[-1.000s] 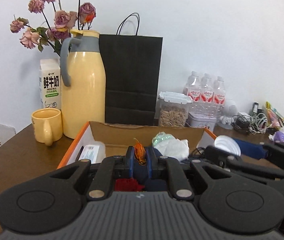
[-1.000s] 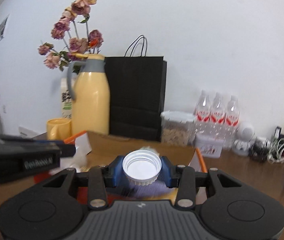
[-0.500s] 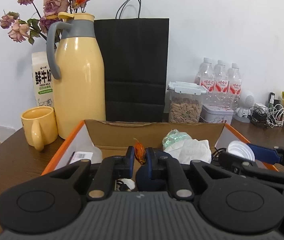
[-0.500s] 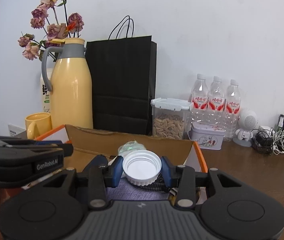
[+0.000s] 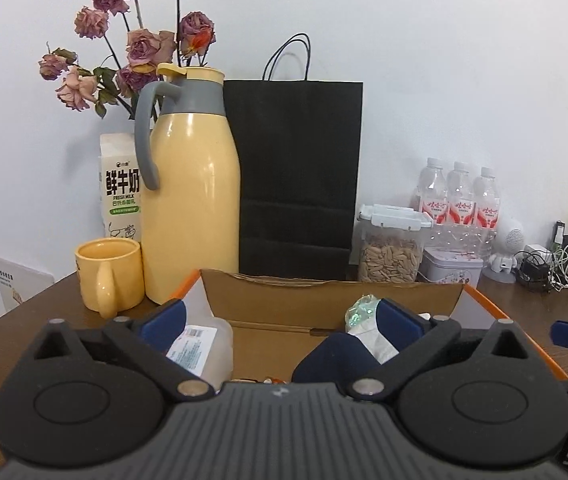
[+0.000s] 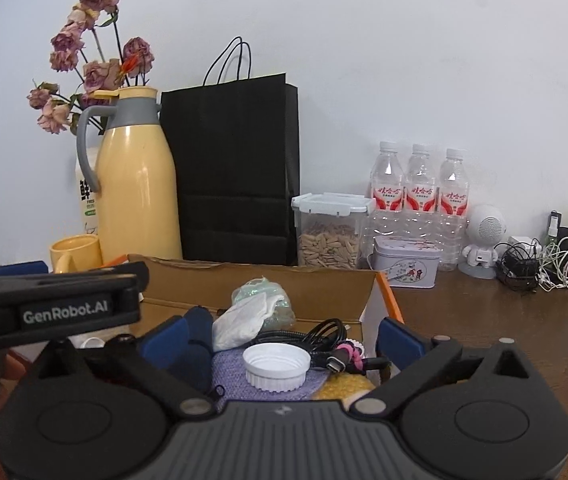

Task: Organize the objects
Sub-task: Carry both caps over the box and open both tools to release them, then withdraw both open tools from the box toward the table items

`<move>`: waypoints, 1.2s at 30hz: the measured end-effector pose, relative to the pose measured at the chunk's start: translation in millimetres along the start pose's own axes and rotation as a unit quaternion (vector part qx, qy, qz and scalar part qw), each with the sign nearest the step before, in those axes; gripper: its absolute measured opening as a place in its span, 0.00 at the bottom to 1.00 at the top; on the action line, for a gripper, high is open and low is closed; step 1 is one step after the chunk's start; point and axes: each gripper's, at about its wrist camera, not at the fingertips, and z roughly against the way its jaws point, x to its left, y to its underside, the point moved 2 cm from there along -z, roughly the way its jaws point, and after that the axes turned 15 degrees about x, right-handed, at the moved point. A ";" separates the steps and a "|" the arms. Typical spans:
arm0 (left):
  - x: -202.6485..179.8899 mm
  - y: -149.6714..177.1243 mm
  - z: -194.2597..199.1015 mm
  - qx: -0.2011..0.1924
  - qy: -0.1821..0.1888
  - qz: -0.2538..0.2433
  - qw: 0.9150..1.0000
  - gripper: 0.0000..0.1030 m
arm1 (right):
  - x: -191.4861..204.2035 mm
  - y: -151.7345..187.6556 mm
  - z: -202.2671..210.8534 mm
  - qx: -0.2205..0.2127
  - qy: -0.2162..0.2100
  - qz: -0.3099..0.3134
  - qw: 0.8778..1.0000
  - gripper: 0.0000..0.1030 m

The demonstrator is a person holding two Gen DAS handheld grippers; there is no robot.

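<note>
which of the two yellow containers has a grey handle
The tall yellow thermos jug; its grey handle curves from a grey collar. The small yellow mug beside it is all yellow.

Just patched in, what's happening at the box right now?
A person holds a gripper in each hand over the open cardboard box with orange flaps. The right gripper has its jaws opening, and the white ribbed plastic cap lies free between them on a purple knitted cloth, beside a coiled black cable. The left gripper has its jaws opening too, with nothing gripped, over a clear labelled bottle and a dark blue cloth.
</note>
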 end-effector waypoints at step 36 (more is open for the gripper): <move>18.5 59.2 47.5 0.106 0.032 -0.085 0.990 1.00 | 9.1 55.5 61.6 0.052 -0.029 0.080 0.995 1.00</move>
